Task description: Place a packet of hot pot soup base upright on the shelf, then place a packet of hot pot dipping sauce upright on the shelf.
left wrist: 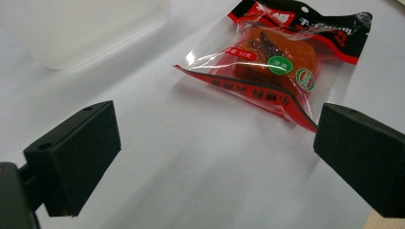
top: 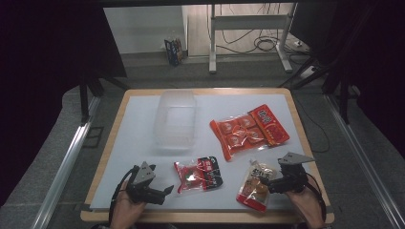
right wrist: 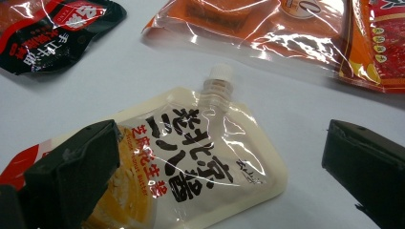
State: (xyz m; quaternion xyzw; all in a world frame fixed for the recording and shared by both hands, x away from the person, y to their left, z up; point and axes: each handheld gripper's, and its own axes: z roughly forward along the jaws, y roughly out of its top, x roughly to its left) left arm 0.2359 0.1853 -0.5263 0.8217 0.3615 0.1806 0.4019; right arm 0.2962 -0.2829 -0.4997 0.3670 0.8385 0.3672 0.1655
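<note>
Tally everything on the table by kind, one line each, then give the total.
Clear plastic tub: 1
Flat snack packs: 2, the large orange pack and the small red-and-black pack
Spouted pouch: 1
Total: 4

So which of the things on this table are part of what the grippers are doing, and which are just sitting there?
In play:
- spout pouch, between the right gripper's open jaws
- small red and black packet, ahead of the left gripper

Lying about:
- large orange packet
- clear plastic tub
</note>
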